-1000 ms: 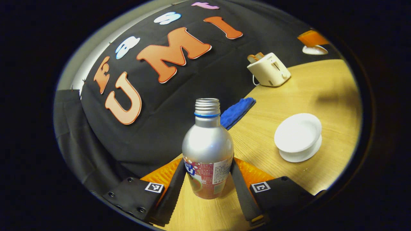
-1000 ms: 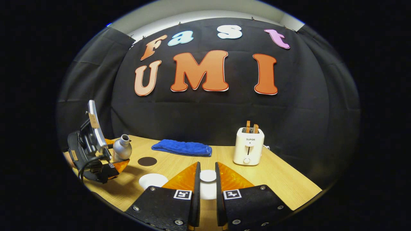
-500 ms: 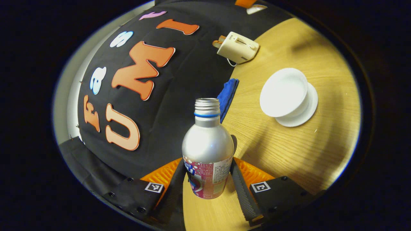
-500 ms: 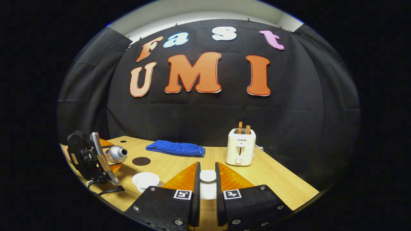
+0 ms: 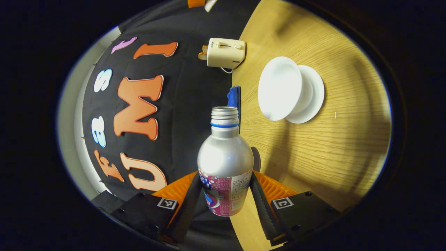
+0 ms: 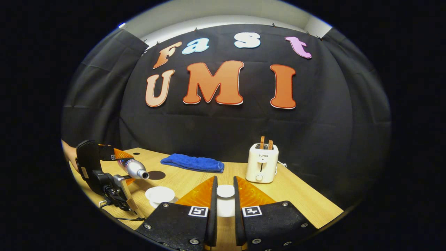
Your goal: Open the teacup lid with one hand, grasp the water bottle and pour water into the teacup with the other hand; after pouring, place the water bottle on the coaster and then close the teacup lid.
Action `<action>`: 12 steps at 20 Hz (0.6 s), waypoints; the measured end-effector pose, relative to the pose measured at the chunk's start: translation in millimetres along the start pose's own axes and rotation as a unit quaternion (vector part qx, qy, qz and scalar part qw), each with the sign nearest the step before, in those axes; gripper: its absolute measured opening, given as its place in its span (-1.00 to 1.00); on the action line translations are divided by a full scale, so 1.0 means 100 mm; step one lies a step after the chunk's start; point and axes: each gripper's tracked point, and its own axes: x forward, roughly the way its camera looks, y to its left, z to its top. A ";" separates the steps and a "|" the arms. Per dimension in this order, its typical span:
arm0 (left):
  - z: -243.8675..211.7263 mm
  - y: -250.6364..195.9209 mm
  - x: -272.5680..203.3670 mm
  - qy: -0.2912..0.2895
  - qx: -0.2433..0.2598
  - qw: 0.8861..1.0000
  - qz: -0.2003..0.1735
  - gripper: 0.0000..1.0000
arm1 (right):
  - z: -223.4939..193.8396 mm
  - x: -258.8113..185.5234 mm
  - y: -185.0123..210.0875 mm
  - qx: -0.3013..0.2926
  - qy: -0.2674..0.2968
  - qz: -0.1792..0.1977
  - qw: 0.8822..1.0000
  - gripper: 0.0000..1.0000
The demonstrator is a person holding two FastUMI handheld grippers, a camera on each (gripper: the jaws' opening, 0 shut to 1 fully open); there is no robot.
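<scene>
My left gripper [image 5: 225,182] is shut on a silver water bottle [image 5: 225,157] with a coloured label and no cap. In the right gripper view the bottle [image 6: 135,169] lies nearly level, its mouth pointing at the white teacup [image 6: 160,192] just below it. The open teacup [image 5: 279,89] stands on its white saucer [image 5: 314,93]. A dark round coaster [image 6: 156,175] lies on the table behind the cup. My right gripper [image 6: 225,190] is shut on the white teacup lid [image 6: 225,191], held above the table near its front.
A blue folded cloth [image 6: 192,162] lies at the back of the wooden table [image 6: 306,202]. A cream toaster [image 6: 261,163] with two slices of toast stands at the back right. A hand holds the left gripper at the table's left edge.
The left gripper has tipped the bottle from upright to nearly level and brought its mouth toward the teacup. The right gripper has held the lid almost still.
</scene>
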 end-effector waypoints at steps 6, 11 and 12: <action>0.07 0.12 0.04 -0.012 0.096 0.995 -0.002 0.67 | 0.00 -0.02 -0.02 -0.003 -0.001 -0.001 1.000 -0.58; 0.11 0.24 0.08 -0.020 0.161 0.987 -0.001 0.62 | 0.02 -0.06 -0.06 -0.004 -0.003 -0.007 1.000 -0.58; 0.12 0.27 0.09 -0.021 0.171 0.985 0.001 0.62 | 0.01 -0.07 -0.10 -0.004 -0.003 -0.009 1.000 -0.58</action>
